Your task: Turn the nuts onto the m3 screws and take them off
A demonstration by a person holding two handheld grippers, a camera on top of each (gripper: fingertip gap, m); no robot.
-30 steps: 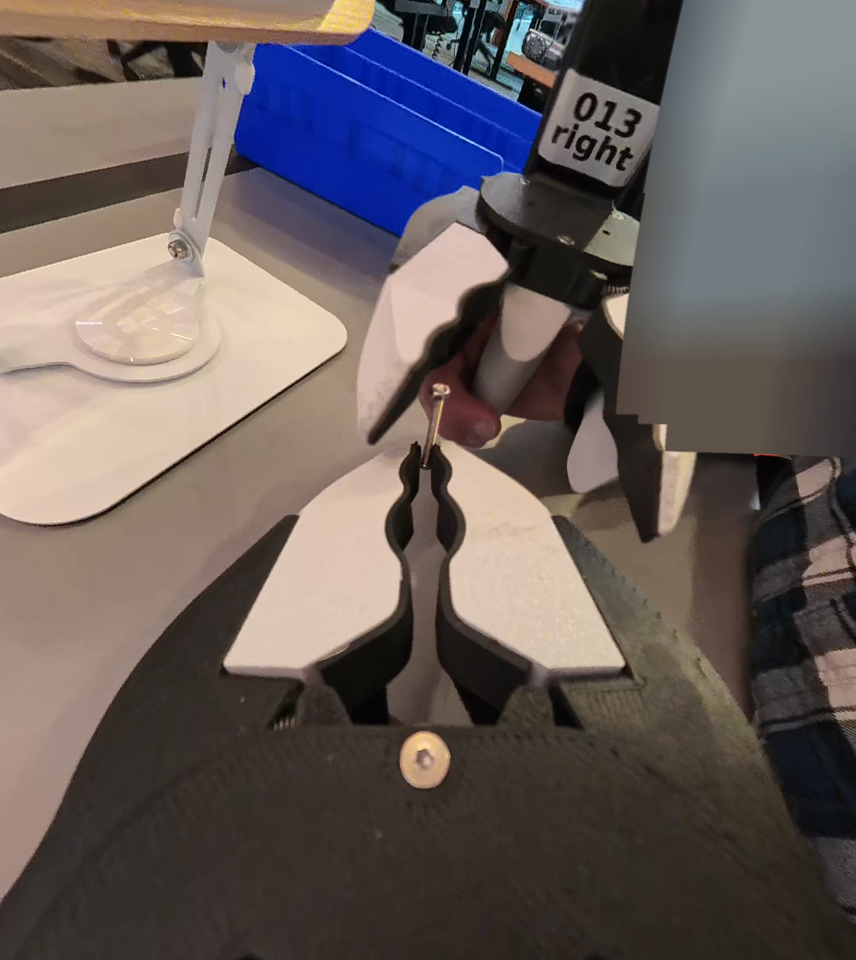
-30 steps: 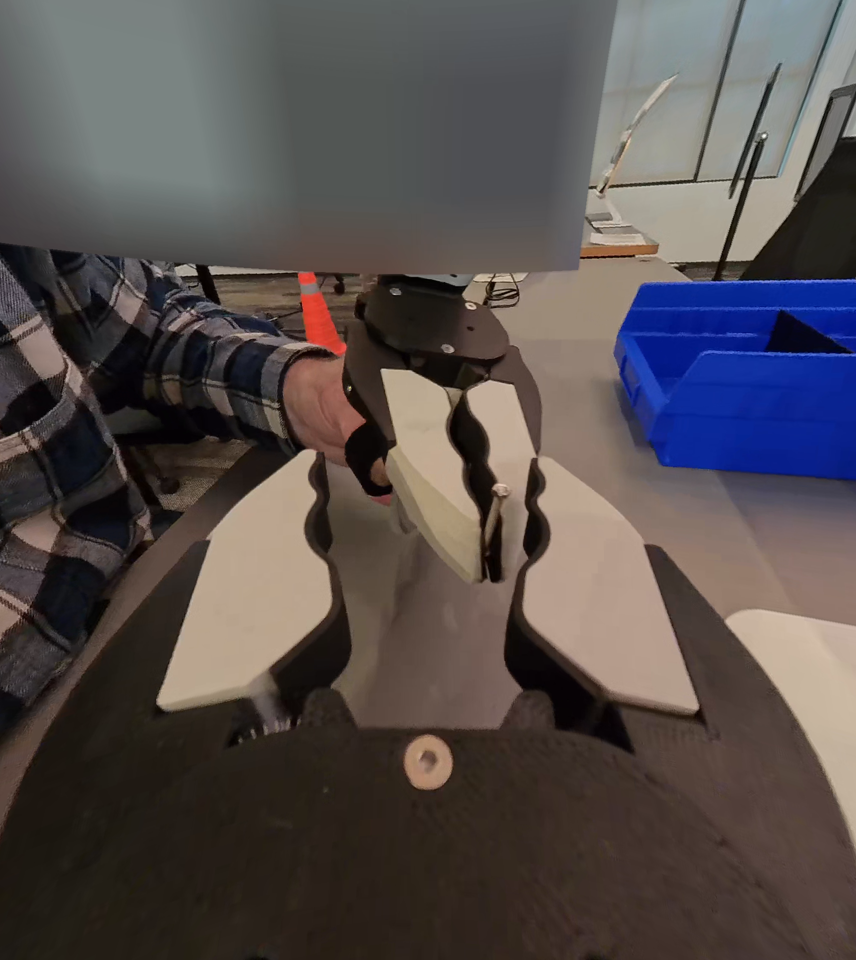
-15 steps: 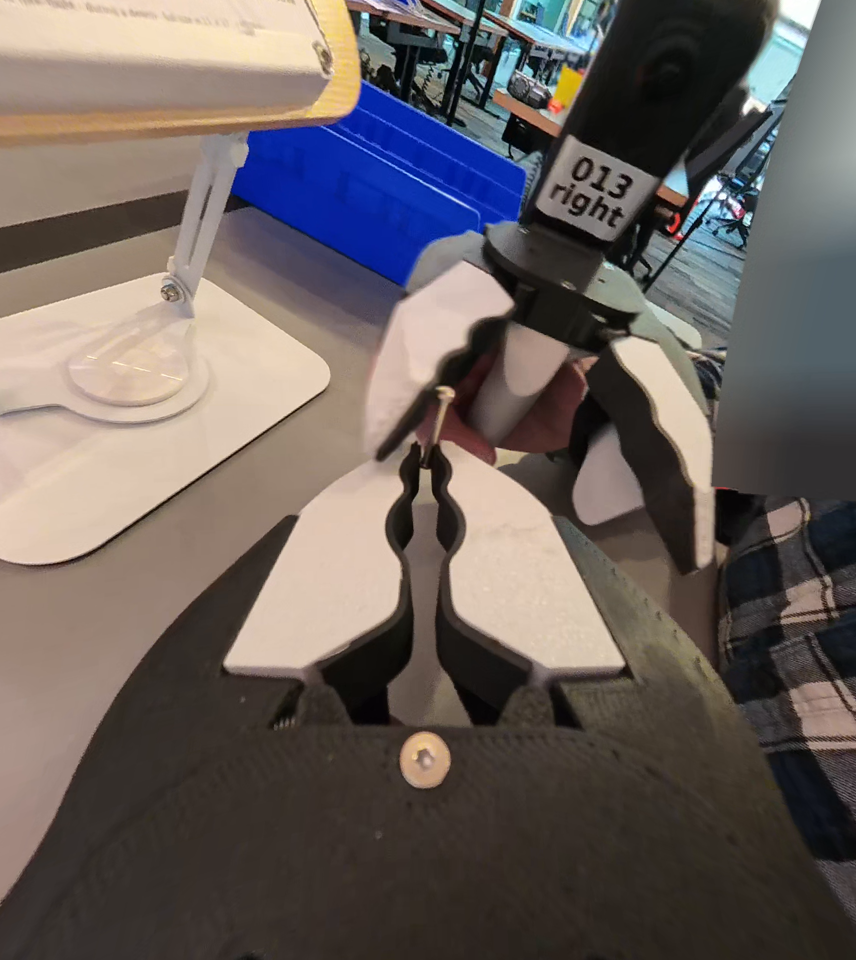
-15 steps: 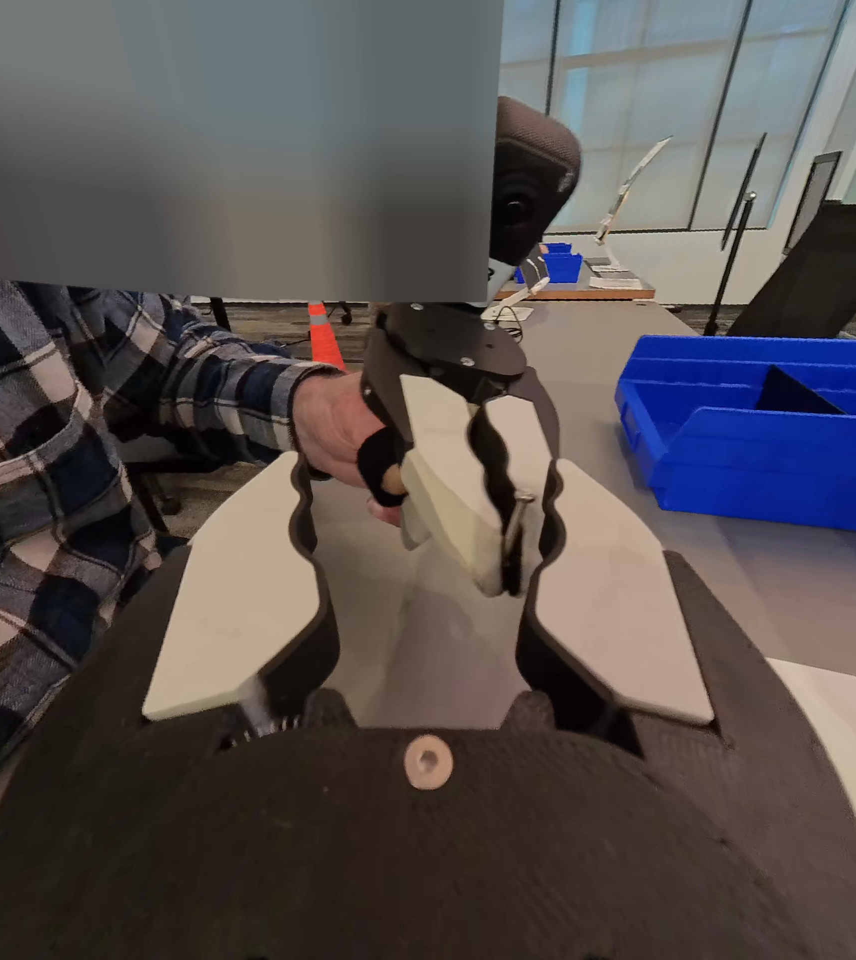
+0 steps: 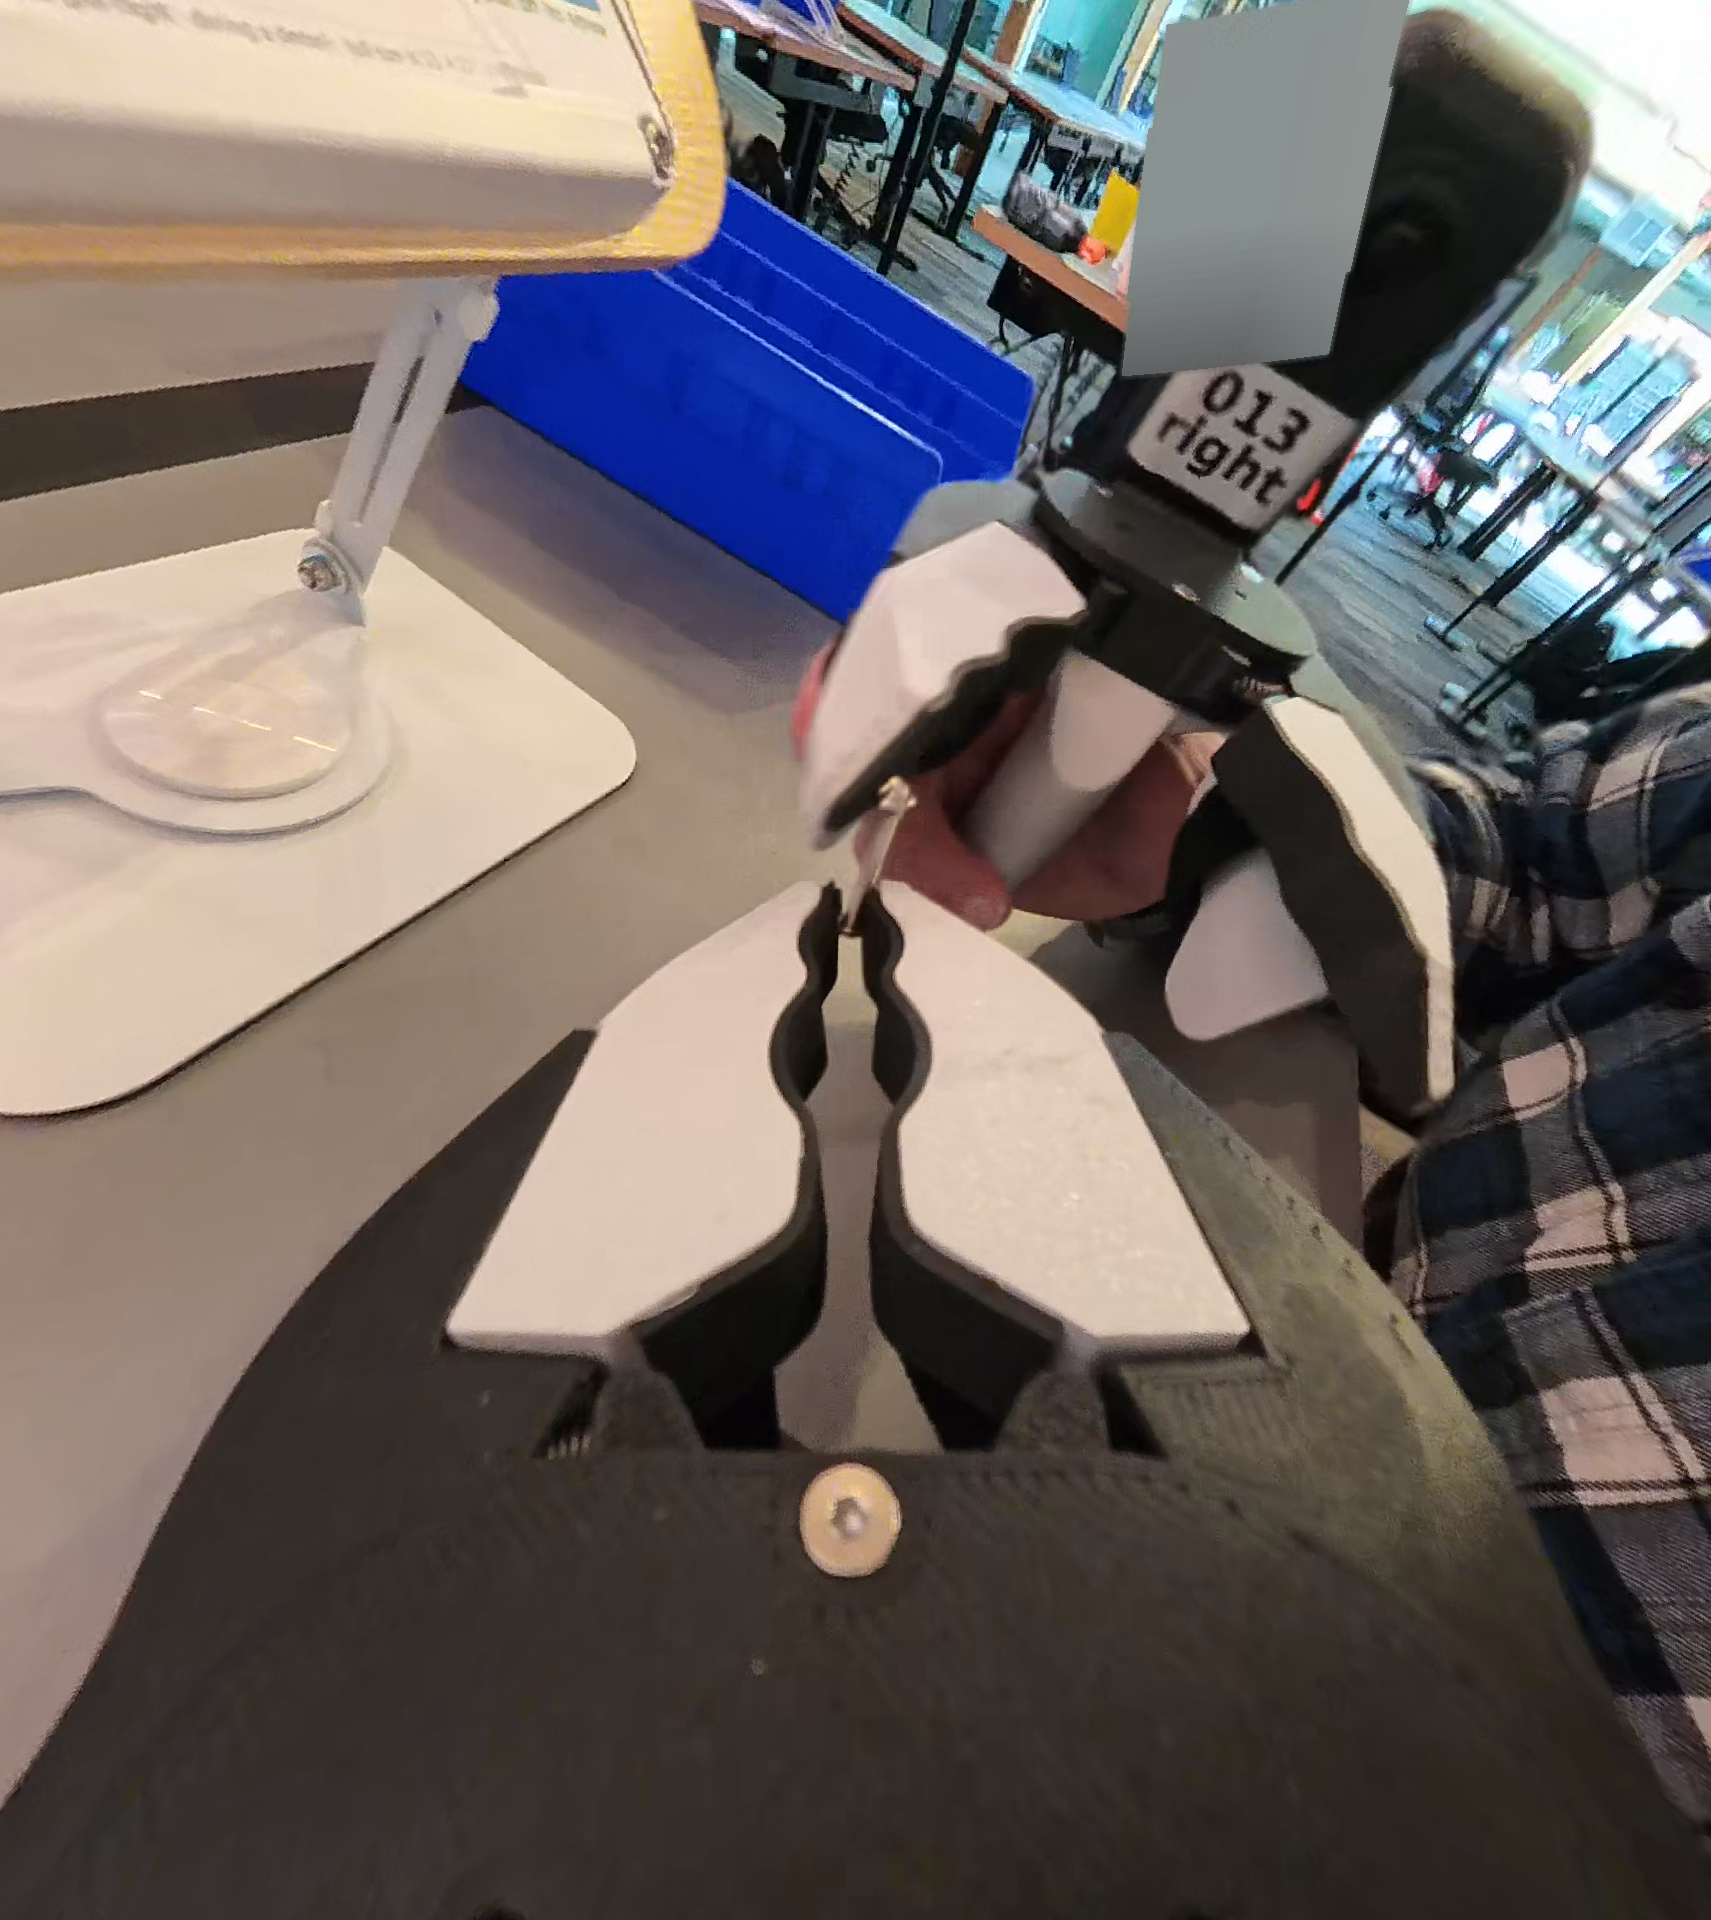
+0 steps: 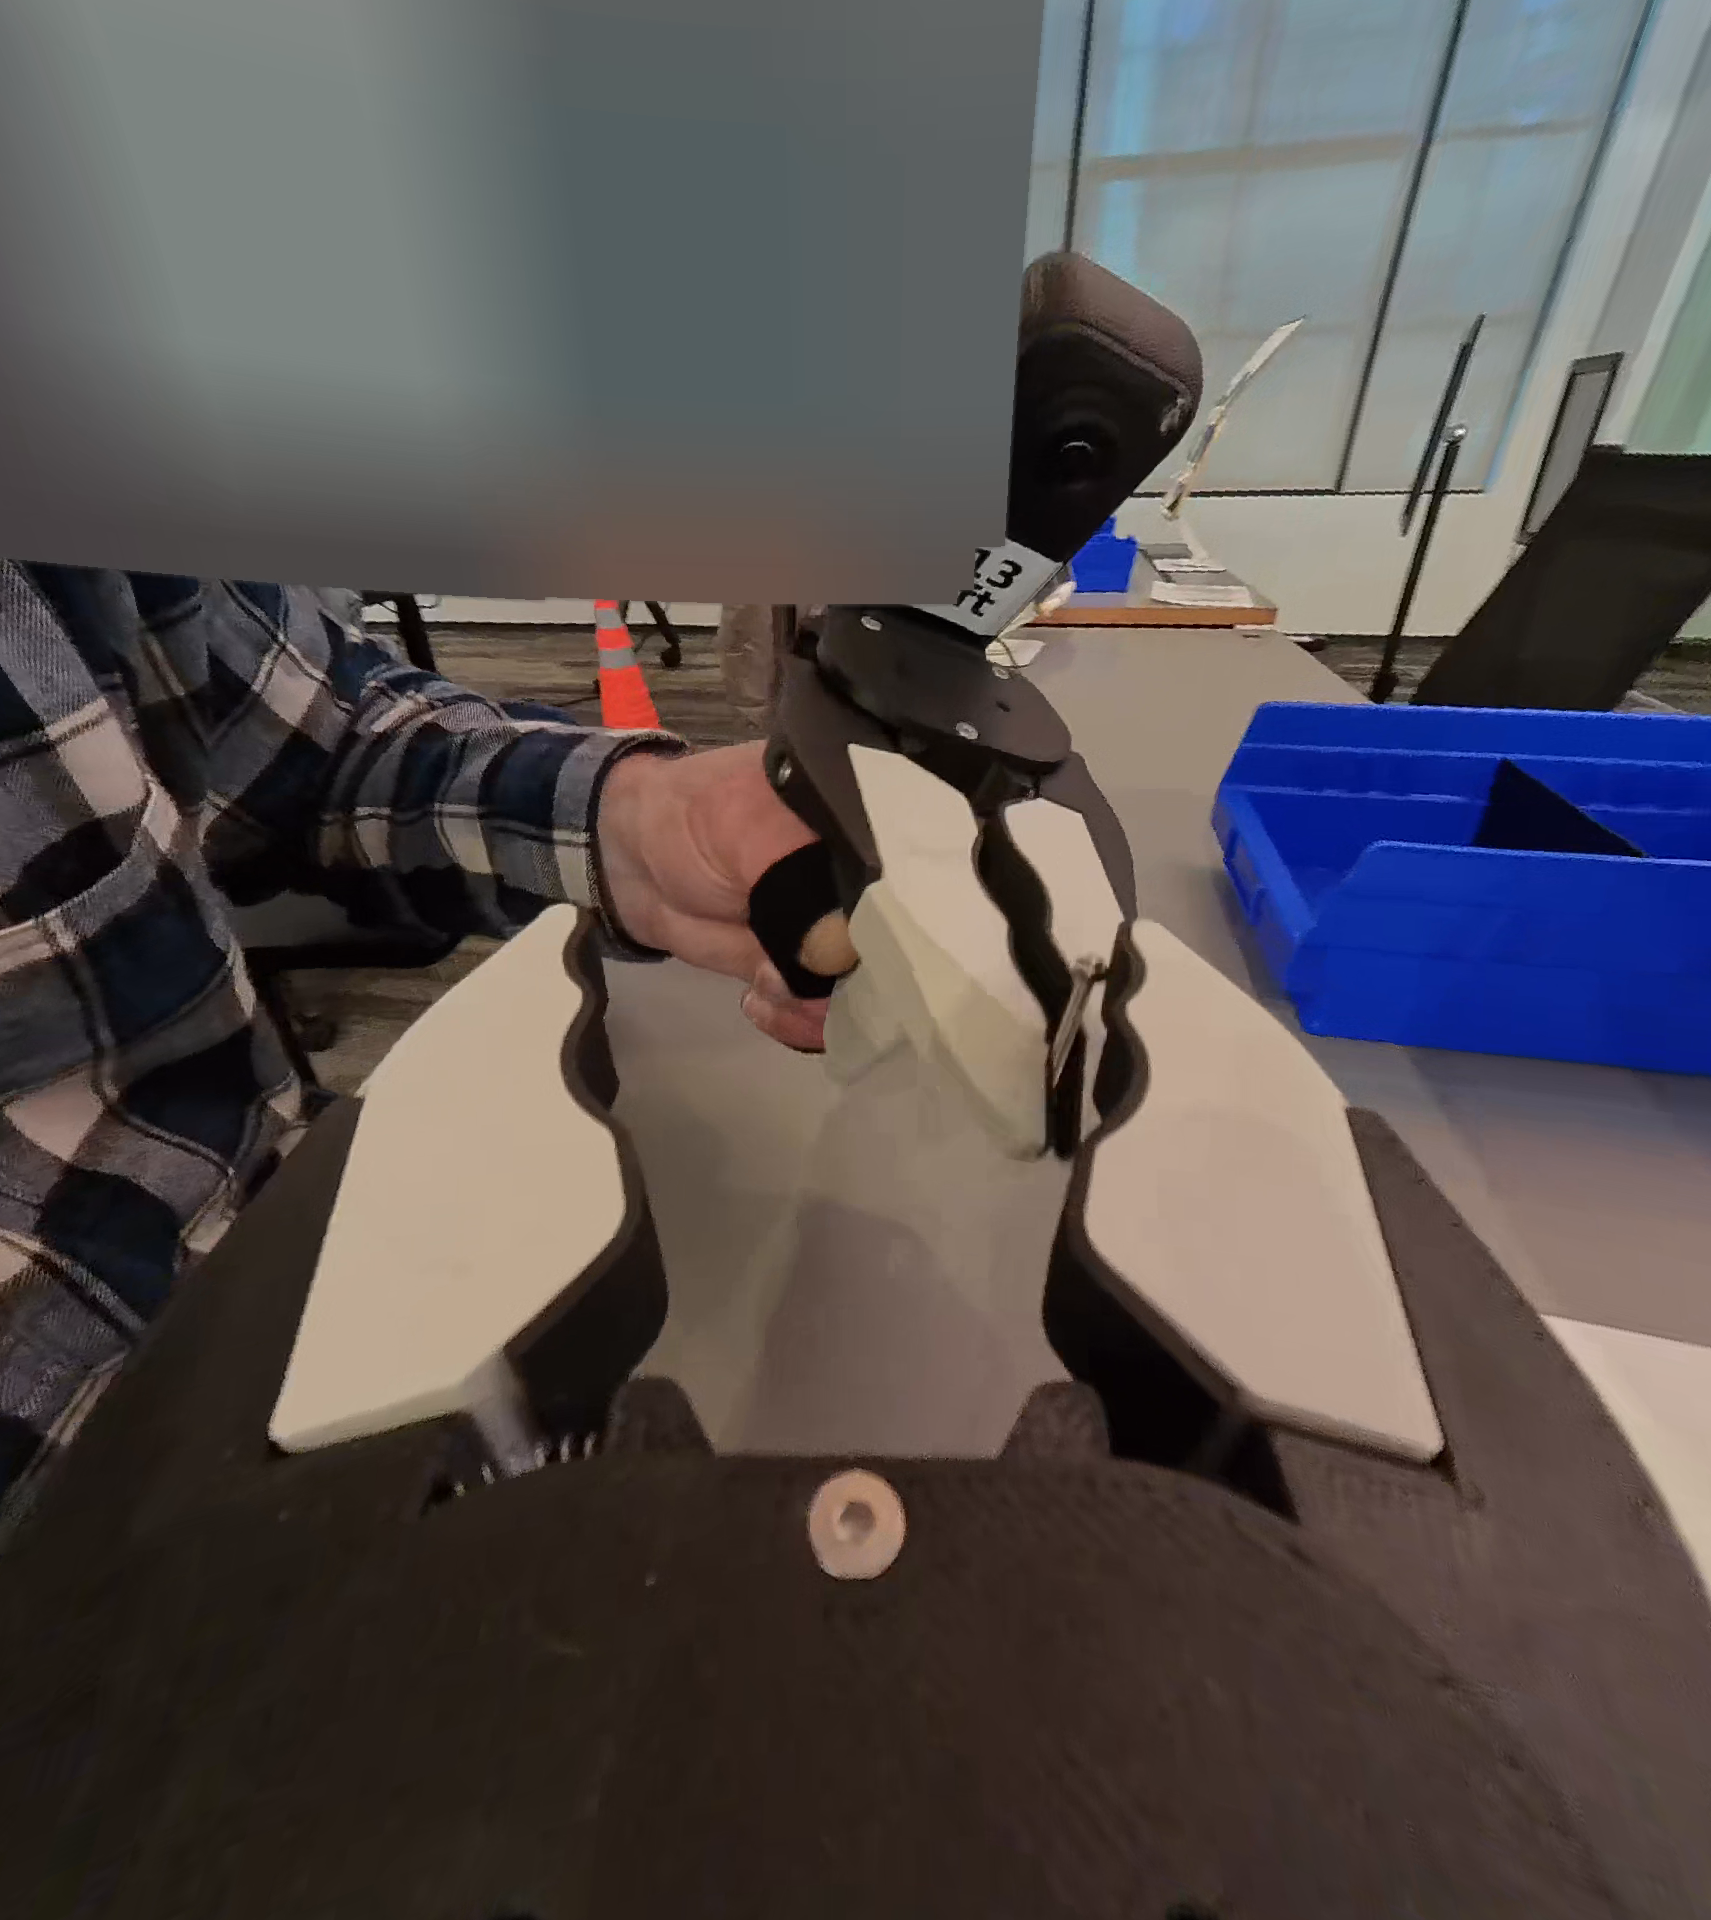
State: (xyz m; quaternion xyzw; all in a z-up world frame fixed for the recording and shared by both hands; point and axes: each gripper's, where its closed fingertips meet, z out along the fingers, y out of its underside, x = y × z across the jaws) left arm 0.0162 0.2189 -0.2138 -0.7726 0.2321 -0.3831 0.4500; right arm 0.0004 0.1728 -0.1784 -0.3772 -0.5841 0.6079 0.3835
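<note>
I am pinching a thin silver screw (image 5: 870,854) by its lower end between the tips of my left gripper (image 5: 852,923), both pads pressing on it, with its head pointing up and away from me. My right gripper (image 6: 856,961) is standing wide apart around the left one, gripping nothing; one of its fingers (image 5: 918,681) is sitting just beside the screw's head. Each gripper is wearing a small white label with black printing under its camera (I am leaving the words unread). A white stand (image 5: 238,727) is carrying a wood-edged board (image 5: 311,135) with a printed sheet, too blurred to make out. A blue bin (image 6: 1516,894) is sitting on the grey table (image 5: 82,1299) beyond.
</note>
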